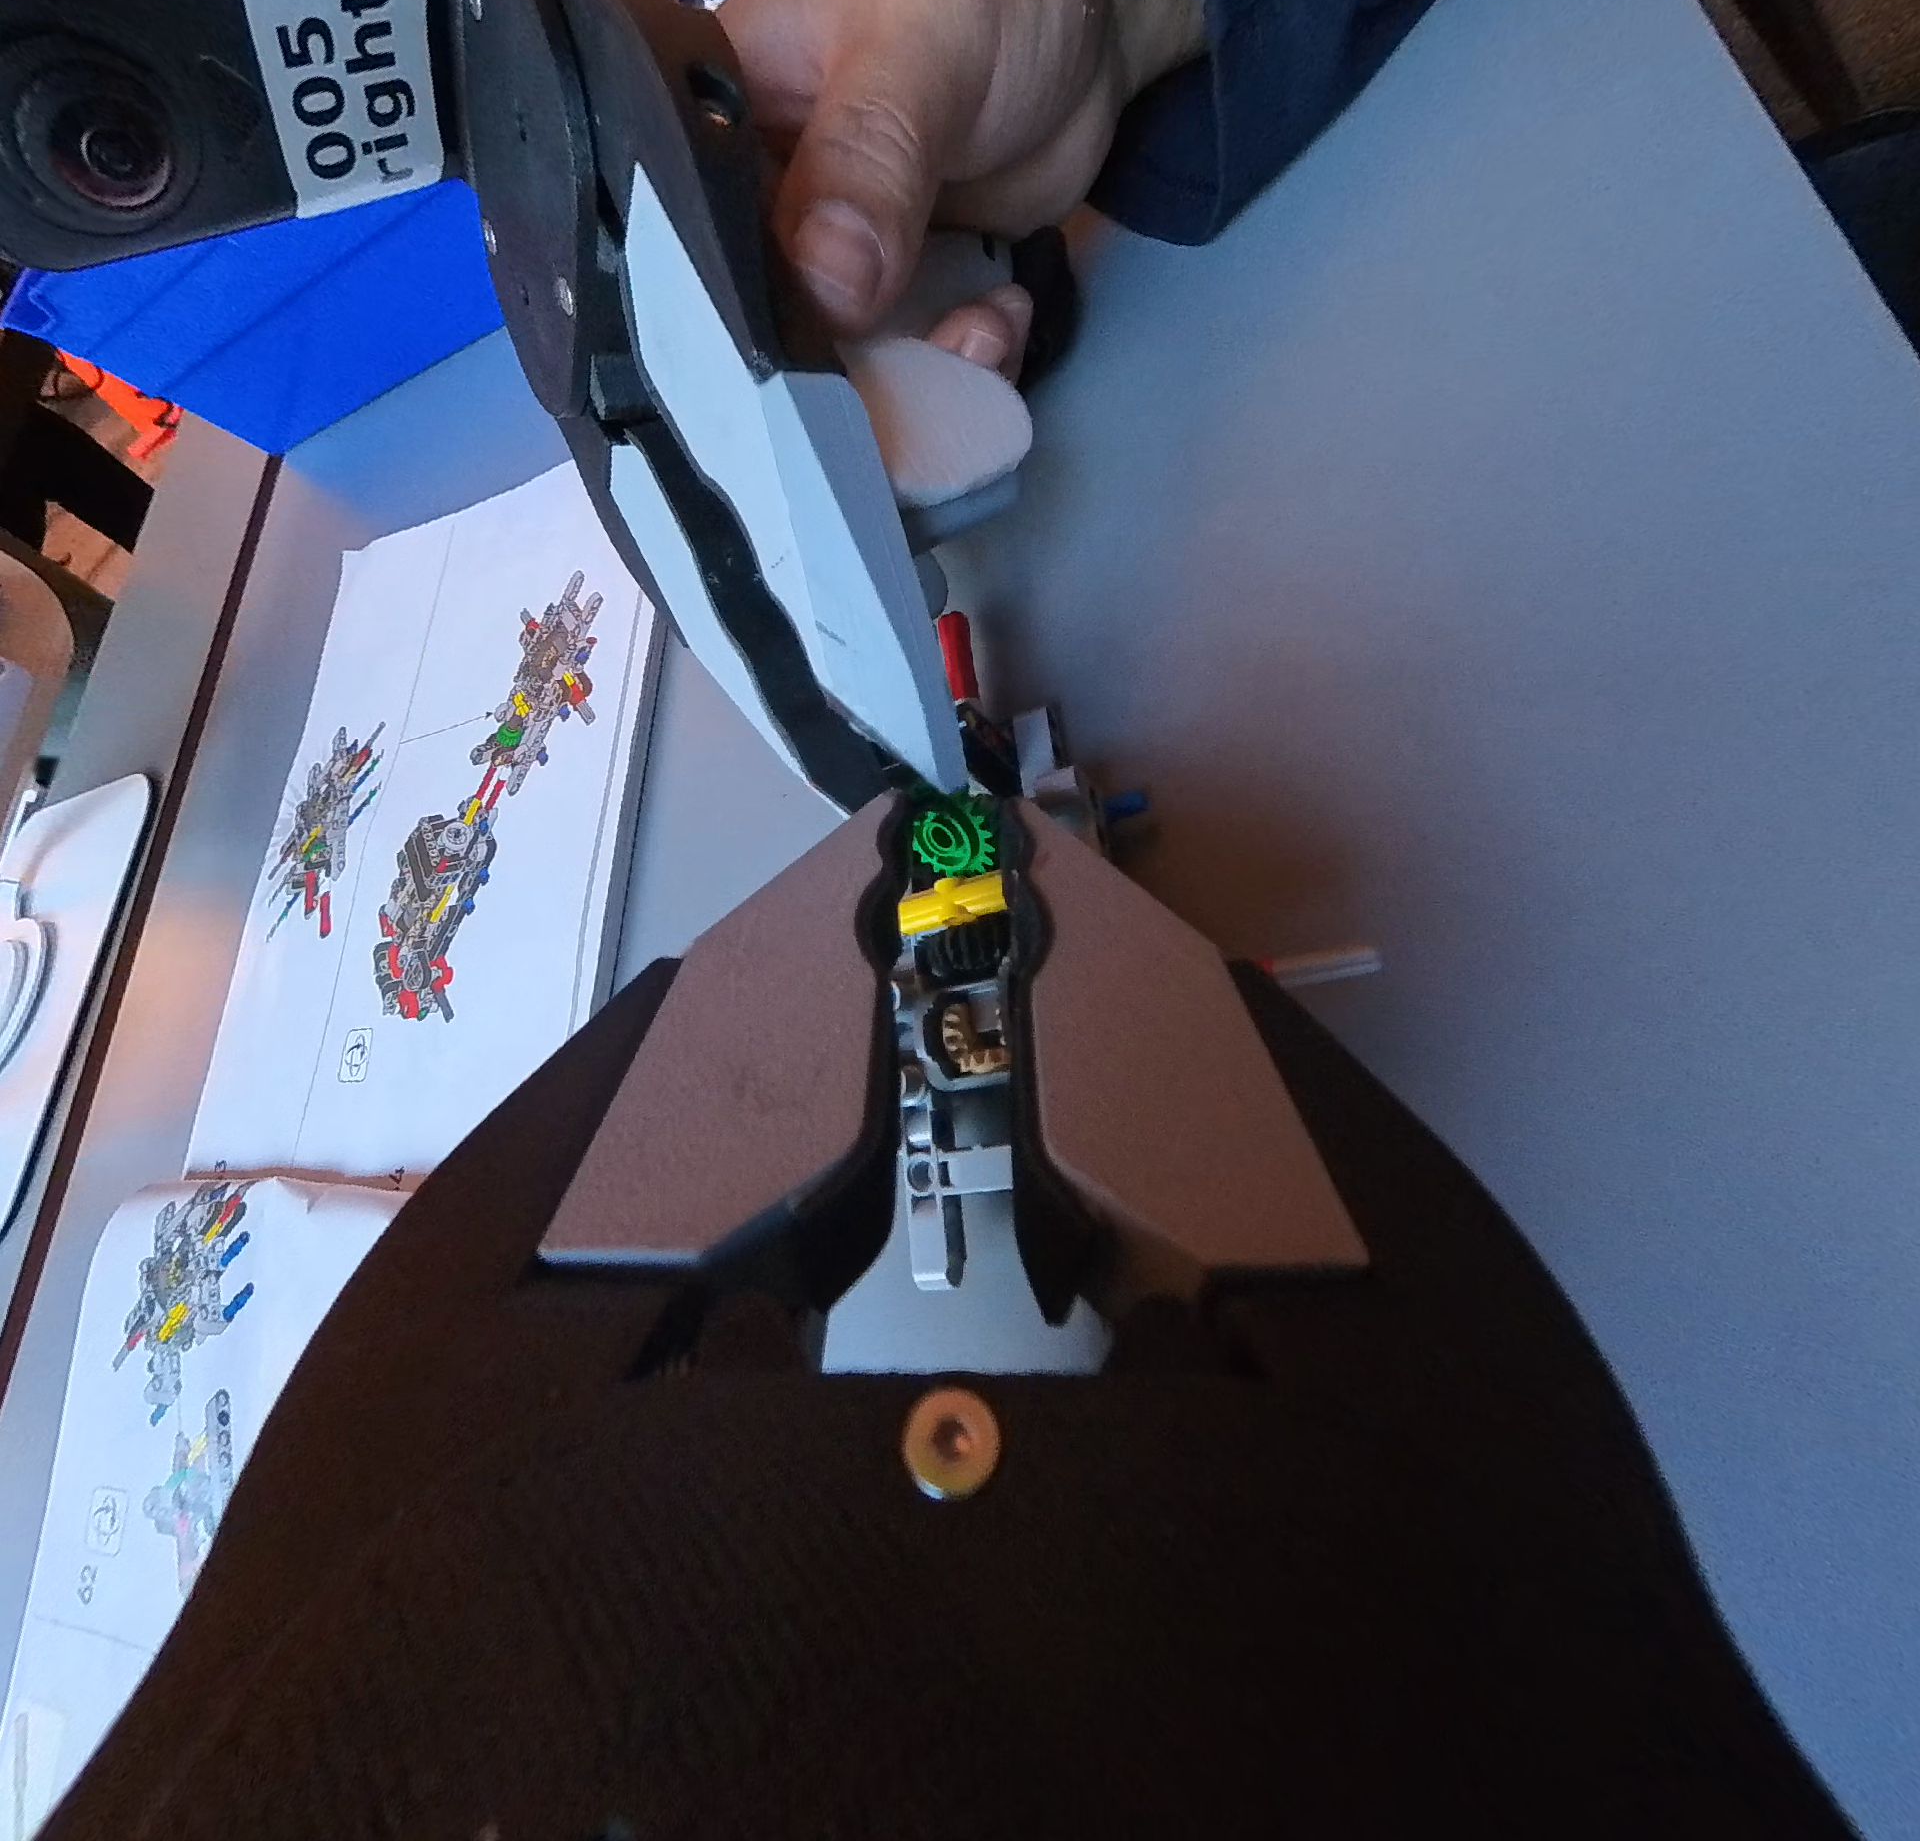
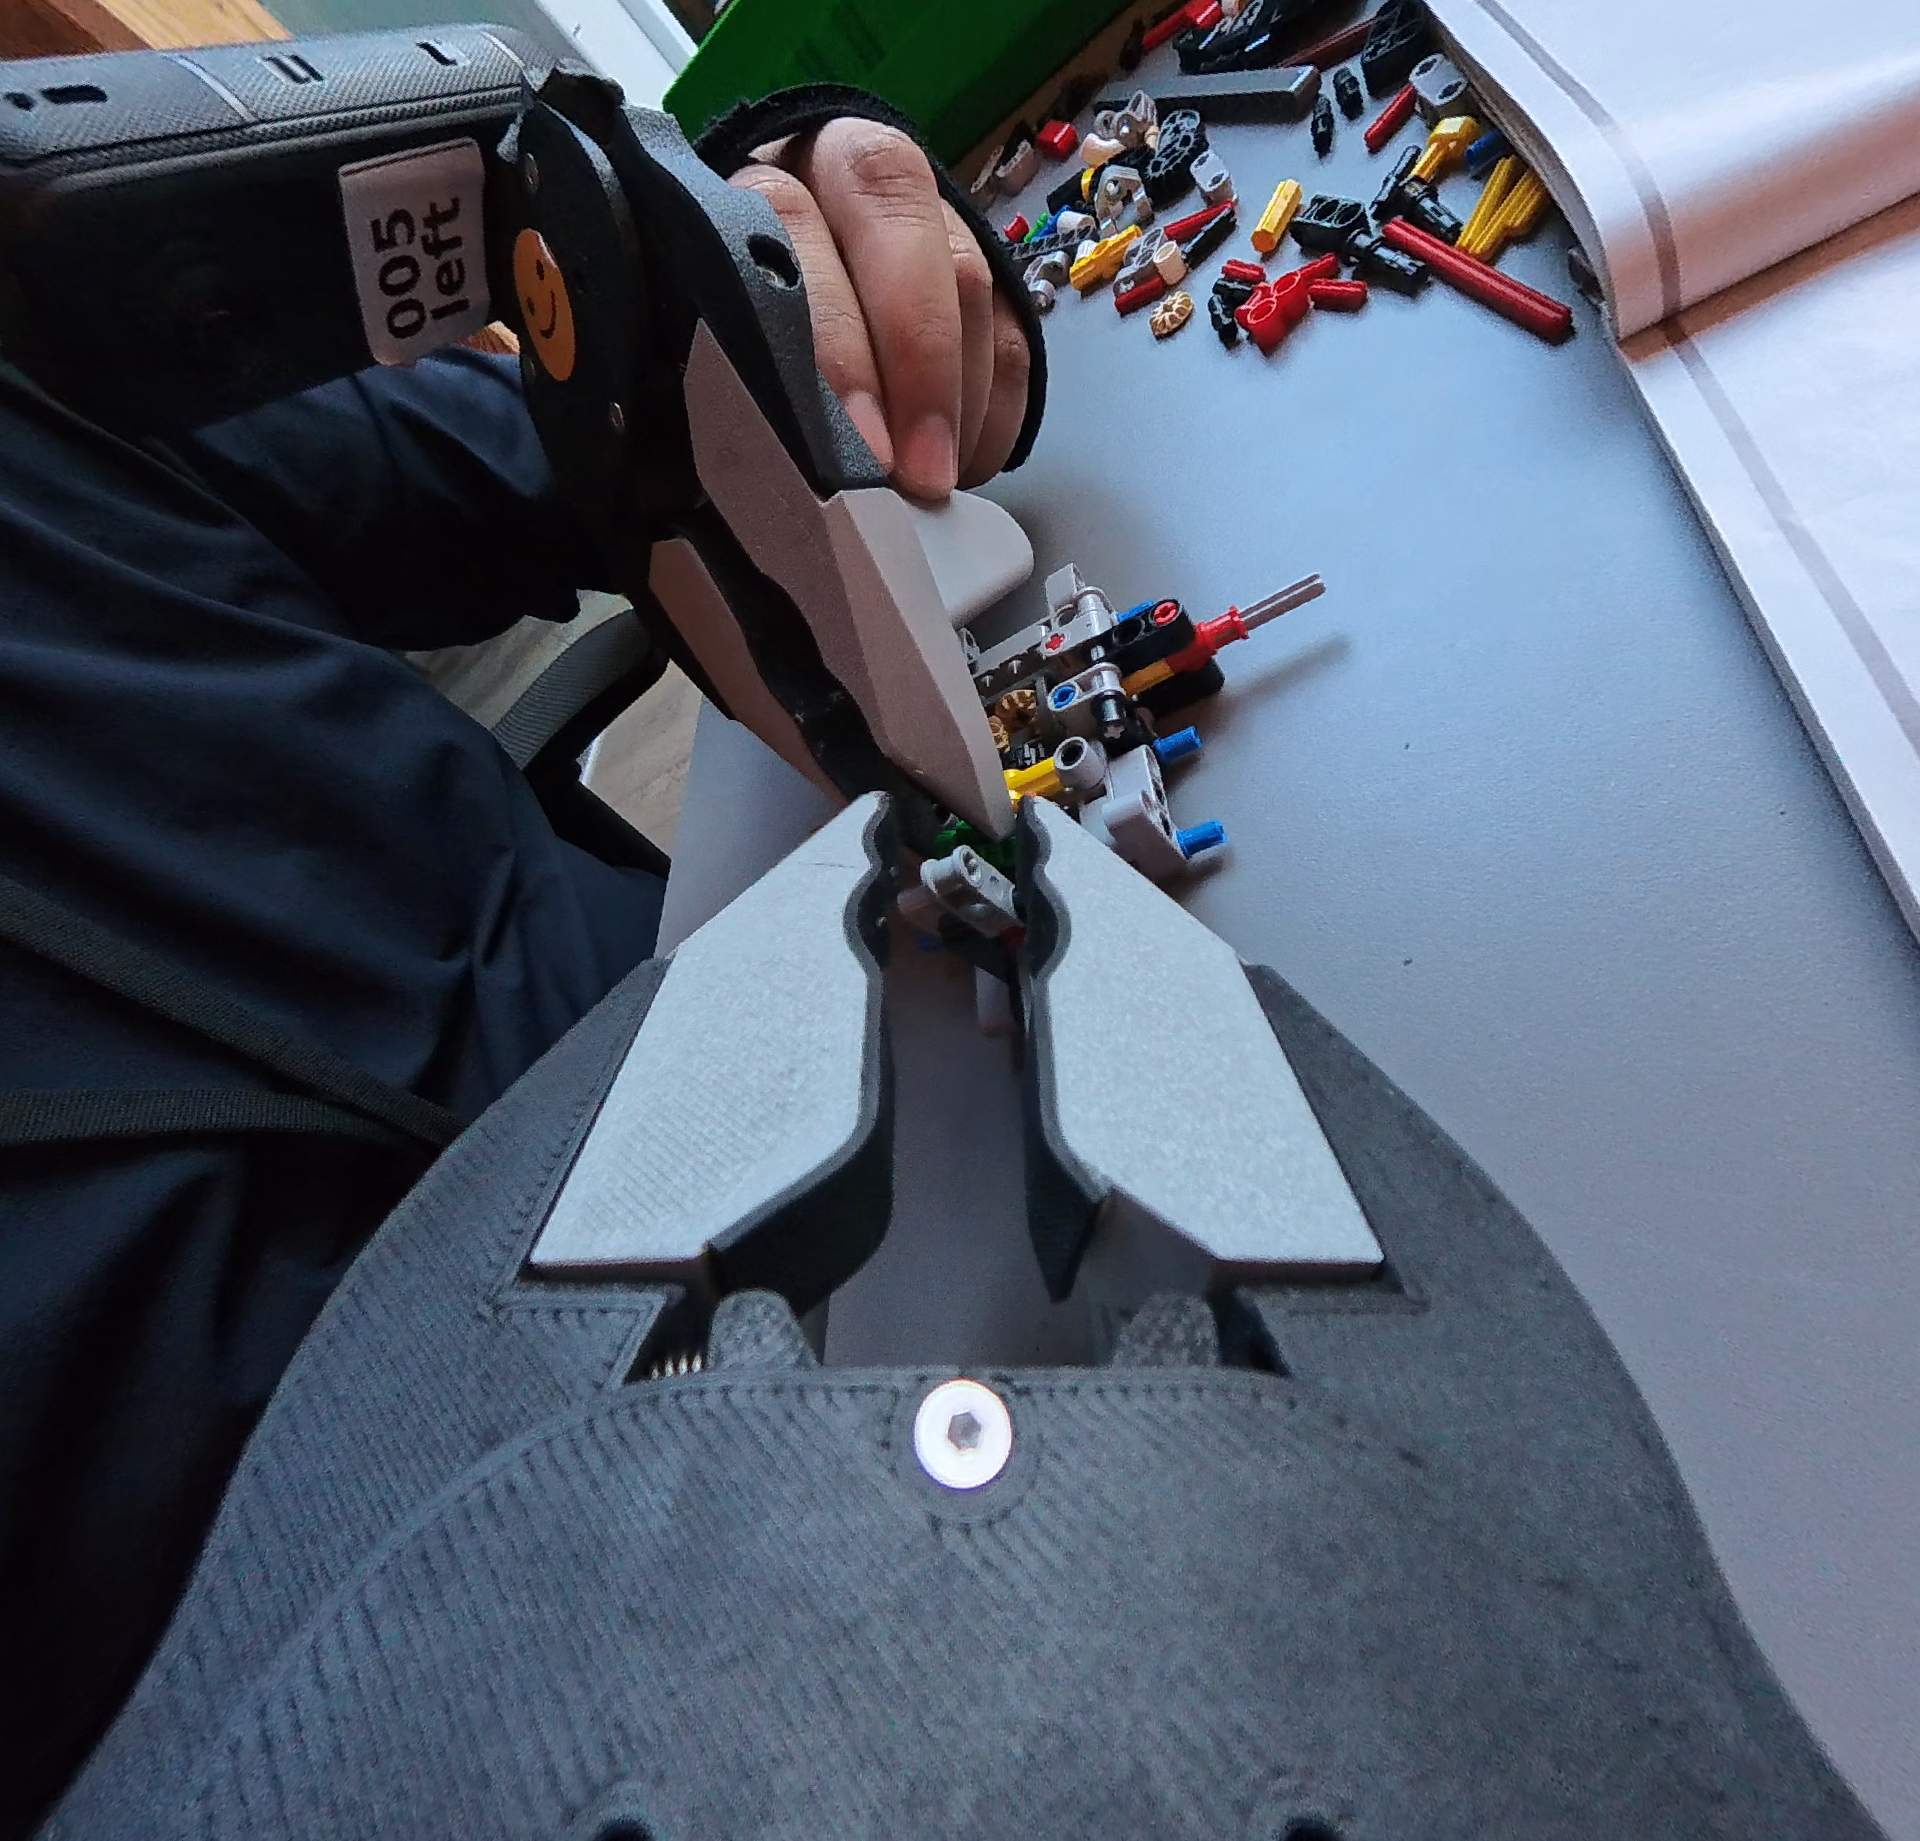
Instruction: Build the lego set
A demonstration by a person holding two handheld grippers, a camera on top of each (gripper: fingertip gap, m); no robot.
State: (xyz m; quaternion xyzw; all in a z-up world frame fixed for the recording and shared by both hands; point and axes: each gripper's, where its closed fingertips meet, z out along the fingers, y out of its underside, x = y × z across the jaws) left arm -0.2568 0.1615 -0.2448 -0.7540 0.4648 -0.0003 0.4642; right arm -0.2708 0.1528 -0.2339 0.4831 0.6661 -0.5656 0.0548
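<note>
- Two wrist views, taken in turn; left wrist view first.
- Looks along the left hand-held gripper (image 1: 956, 815), clenched on a small brick assembly (image 1: 951, 1116): both dark pads press its sides, with a yellow piece (image 1: 951, 908) spanning the narrow gap.
- Shows a green gear (image 1: 951, 841) at the front end of that assembly, right between the fingertips, above the grey counter (image 1: 1455, 648).
- Meets there the tip of the right hand-held gripper (image 1: 925, 778), slanting down from a hand (image 1: 935, 98) and touching the gear's top edge.
- Takes in an open instruction booklet (image 1: 436, 856) to the left and a blue bin (image 1: 312, 337) behind it.
- Right wrist view next: looks along the right hand-held gripper (image 2: 951, 825), with a grey connector (image 2: 966, 887) of the same assembly between its fingers; cannot tell whether both pads press it or stand released.
- Catches the left gripper's tip over the green gear at those fingertips.
- Finds a second, larger brick build (image 2: 1101, 700) lying just beyond on the counter, loose bricks (image 2: 1247, 233) farther off, and a green bin (image 2: 914, 15) behind them.
</note>
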